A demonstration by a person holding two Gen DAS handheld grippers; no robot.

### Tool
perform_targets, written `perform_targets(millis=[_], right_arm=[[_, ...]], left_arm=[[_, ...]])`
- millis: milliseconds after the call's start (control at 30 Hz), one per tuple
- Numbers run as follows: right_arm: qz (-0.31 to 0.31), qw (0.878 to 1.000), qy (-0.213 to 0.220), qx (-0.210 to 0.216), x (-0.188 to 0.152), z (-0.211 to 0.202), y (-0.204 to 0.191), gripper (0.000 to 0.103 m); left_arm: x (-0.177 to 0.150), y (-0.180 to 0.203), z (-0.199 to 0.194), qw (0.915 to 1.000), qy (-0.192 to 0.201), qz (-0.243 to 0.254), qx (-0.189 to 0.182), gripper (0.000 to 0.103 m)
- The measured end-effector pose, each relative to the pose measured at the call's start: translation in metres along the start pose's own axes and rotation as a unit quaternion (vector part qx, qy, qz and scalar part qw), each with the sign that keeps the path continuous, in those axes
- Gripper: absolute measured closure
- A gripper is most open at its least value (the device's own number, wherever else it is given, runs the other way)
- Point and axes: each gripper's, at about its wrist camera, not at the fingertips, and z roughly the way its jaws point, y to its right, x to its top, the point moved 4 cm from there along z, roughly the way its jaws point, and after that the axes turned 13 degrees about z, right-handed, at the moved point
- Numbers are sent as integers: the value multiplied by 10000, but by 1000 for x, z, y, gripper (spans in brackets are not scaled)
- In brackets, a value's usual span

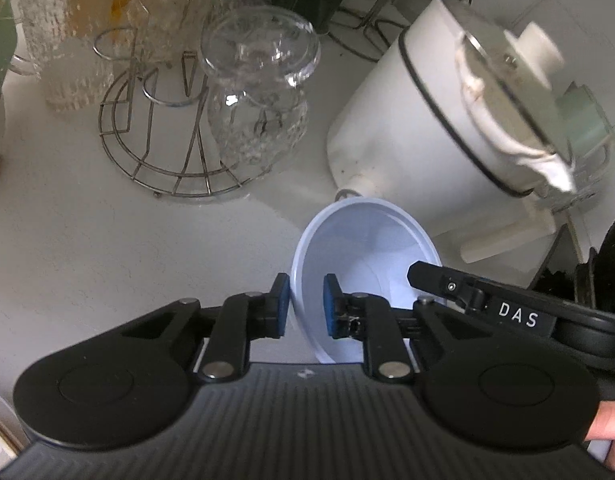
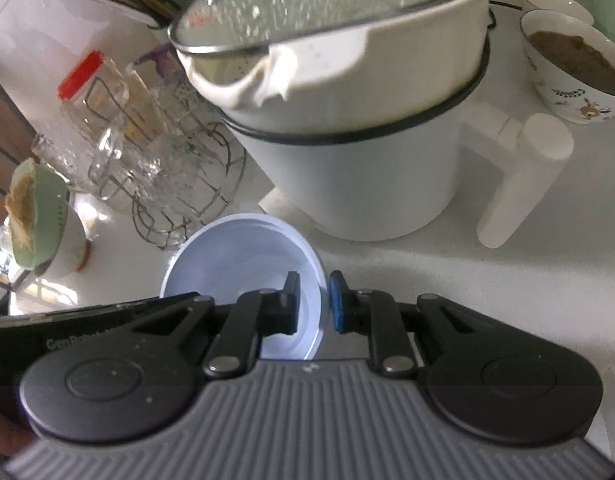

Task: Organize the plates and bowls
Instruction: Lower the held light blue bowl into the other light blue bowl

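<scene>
A pale blue bowl is gripped from both sides, just in front of the white lidded pot on the white counter. The left gripper is closed on the bowl's left rim, one blue pad outside the wall and one inside. The right gripper is clamped on the opposite rim in the same way (its arm also shows in the left wrist view). The bowl is round, with no long axis, and its mouth faces up towards the cameras, tilted slightly. Whether its base touches the counter cannot be told. A wire rack holding an upturned glass stands near, left of the pot. Two bowls sit well apart, beyond the pot's handle.
</scene>
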Motion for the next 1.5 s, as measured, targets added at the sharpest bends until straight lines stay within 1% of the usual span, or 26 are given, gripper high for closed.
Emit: perform_targets(millis=[133,433,567,833,1100,1300,1500], right_arm=[[57,9999,91,78,2,-16,-6,84],[233,9985,447,213,-4,-64,-20,84],[264,9978,570,232,-8,-82,-23,84],[363,9951,858,316,-25,-112,-30,84],[347,9942,914,437,-49,-128,-41,84],[278,9945,856,529,-61,-130,-52,84],[80,9957,684,613,-72,-122,-68,84]], left_arm=[[2,-2,-18,9997,136,-149,-170,82],[8,12,-59,9984,464,68,-309,82],[6,18,-70,9979,494,59,-403,82],[-8,26,-101,9968,675,218,-381,82],[-25,18,-130,9960,791,268,-318,82],[-41,5,-142,9962,828,42,-268,82],[-59,-14,-151,9963,831,-181,-82,82]])
